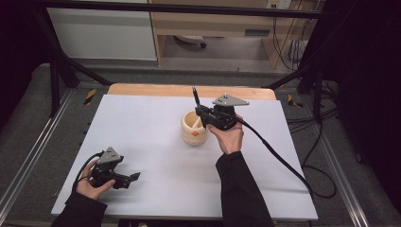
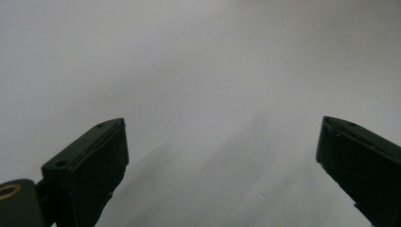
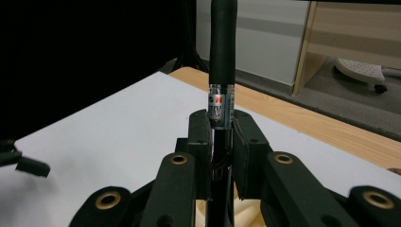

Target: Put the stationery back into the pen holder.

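While right tongs (image 1: 202,115) clamp pen (image 1: 195,97) — cream cup (image 1: 194,128) beneath

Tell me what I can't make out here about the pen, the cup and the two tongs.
- Pen: its lower end is hidden by the right tongs in the right gripper view; the label print is too small to read.
- Cup: its inside is partly blocked by the right tongs in the high view.
- Left tongs: the jaws are cut off by the bottom edge of the left gripper view.
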